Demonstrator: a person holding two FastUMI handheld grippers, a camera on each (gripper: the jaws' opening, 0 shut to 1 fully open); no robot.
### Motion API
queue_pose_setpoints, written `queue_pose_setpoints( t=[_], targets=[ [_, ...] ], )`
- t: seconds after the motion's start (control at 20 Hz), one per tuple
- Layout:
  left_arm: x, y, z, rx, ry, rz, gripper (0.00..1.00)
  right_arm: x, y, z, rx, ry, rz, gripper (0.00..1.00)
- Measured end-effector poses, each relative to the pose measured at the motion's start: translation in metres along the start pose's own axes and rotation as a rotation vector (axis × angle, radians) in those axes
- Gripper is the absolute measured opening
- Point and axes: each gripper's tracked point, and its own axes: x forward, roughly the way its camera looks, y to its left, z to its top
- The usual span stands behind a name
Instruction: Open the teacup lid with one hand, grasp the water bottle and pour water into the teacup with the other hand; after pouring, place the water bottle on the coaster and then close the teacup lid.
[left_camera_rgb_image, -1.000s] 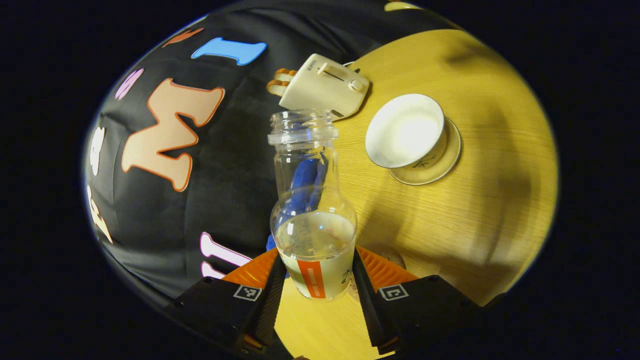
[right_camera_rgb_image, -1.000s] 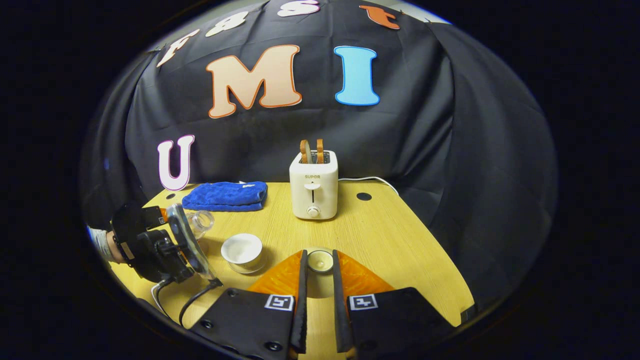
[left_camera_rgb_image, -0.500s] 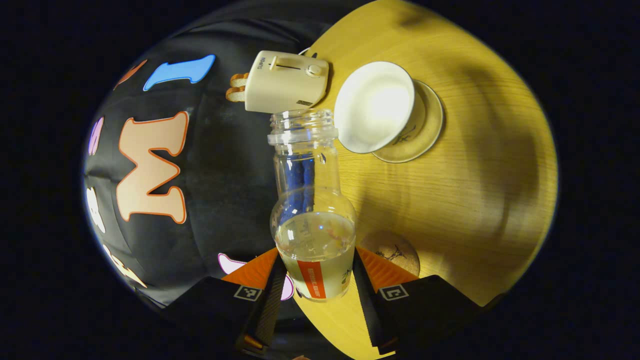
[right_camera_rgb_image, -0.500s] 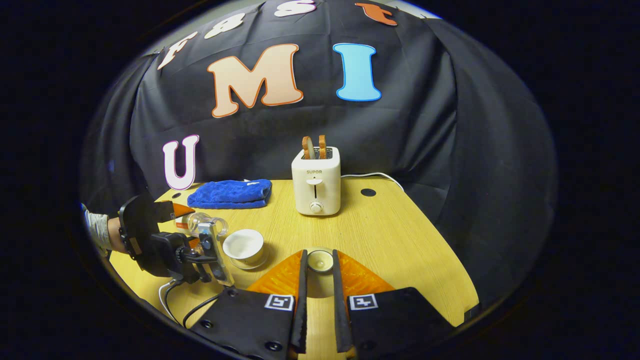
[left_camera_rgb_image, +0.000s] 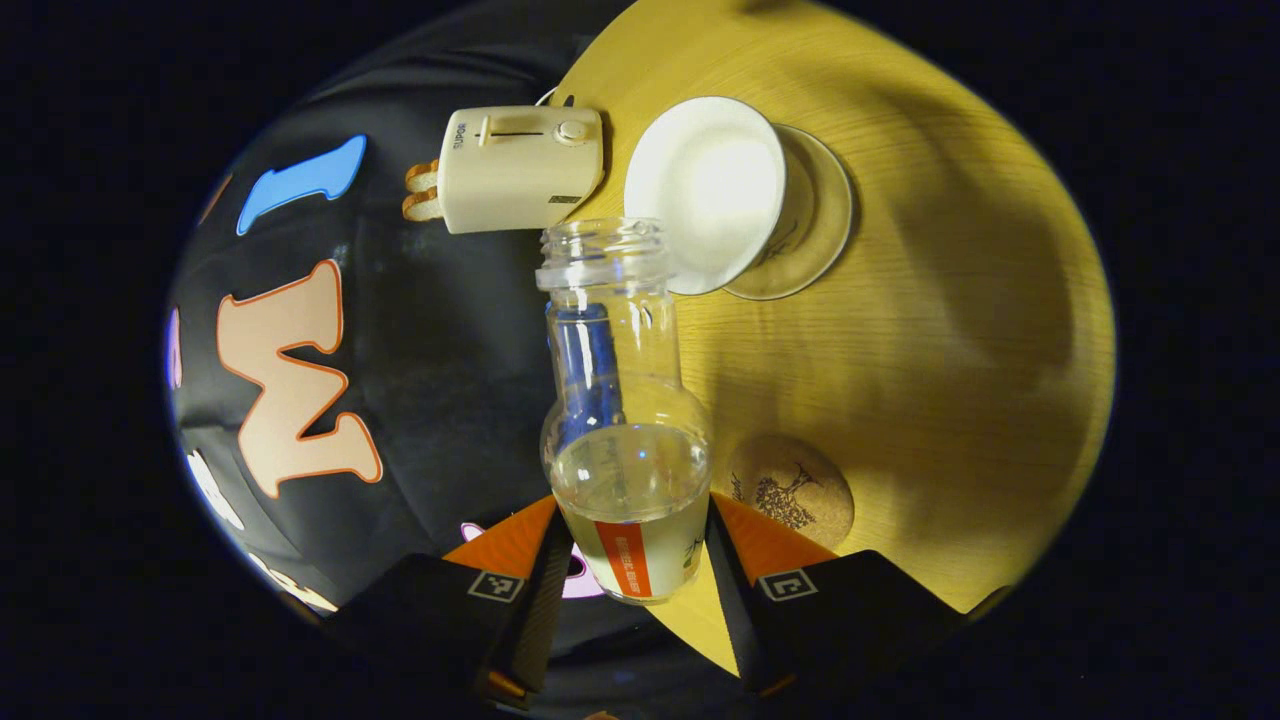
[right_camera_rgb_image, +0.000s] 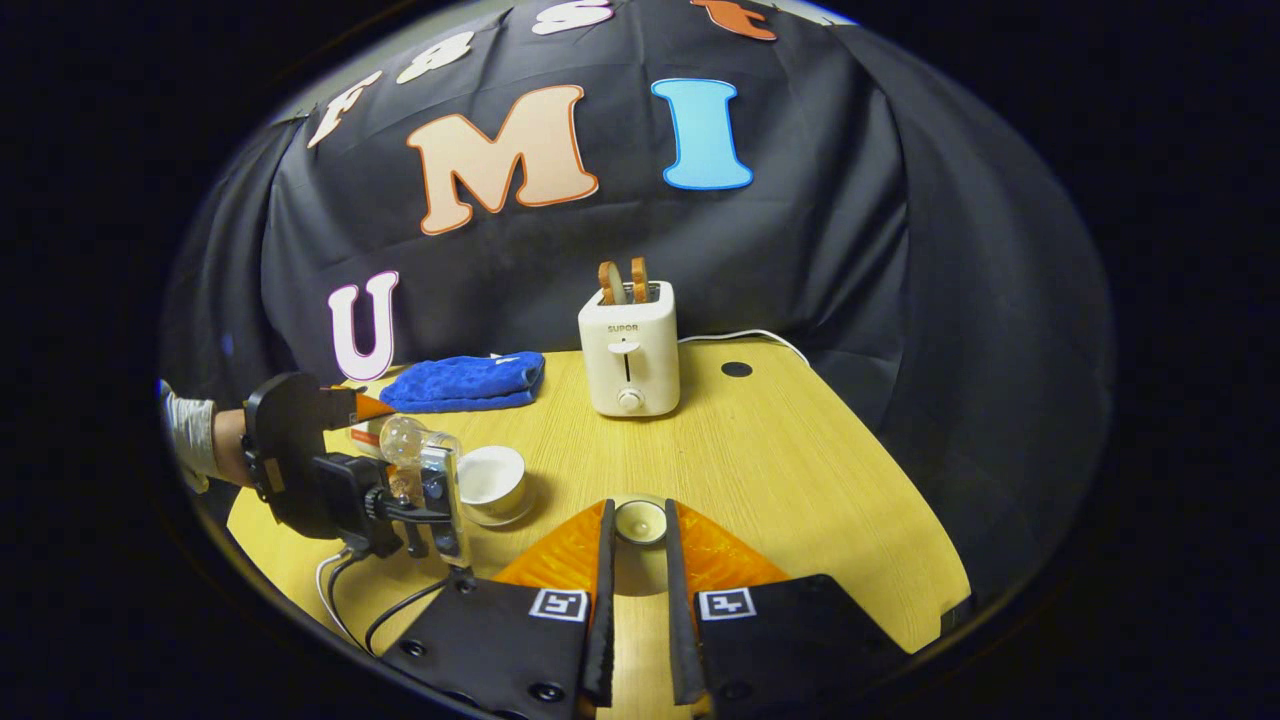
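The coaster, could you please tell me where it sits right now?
In the left gripper view the coaster lies flat on the wooden table, low and just right of the held water bottle, apart from the teacup.

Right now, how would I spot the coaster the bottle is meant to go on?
On the wooden table, look short of the white teacup. The coaster is the flat brown disc with a tree drawing, bare, unlike the cup's saucer.

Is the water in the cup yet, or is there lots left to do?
Lid is off: the right tongs hold the small round lid. Now the left tongs tip the clear plastic water bottle toward the open white teacup; no water can be seen leaving it yet. Left: pour, stand the bottle on the round cork coaster, replace the lid.
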Motion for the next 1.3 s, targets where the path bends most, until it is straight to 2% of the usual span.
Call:
queue_pose_setpoints(
  t=[0.05, 0.4, 1.05, 1.15, 1.3],
  targets=[
    [0.0, 0.001, 0.0, 0.022, 0.006, -0.001, 0.7, -0.001, 0.001, -0.001, -0.003, 0.001, 0.004, 0.26],
    [0.004, 0.017, 0.005, 0.149, 0.027, -0.003, 0.69, -0.002, 0.0, -0.009, 0.008, 0.004, 0.016, 0.24],
    [-0.004, 0.025, -0.004, 0.29, 0.108, -0.038, 0.69, 0.004, -0.001, -0.013, 0.056, 0.007, 0.035, 0.24],
    [-0.005, 0.028, -0.004, 0.315, 0.117, -0.039, 0.7, 0.002, 0.0, -0.015, 0.053, 0.008, 0.039, 0.26],
    [-0.004, 0.033, -0.004, 0.345, 0.132, -0.038, 0.7, 0.004, 0.0, -0.015, 0.054, 0.007, 0.041, 0.24]
  ],
)
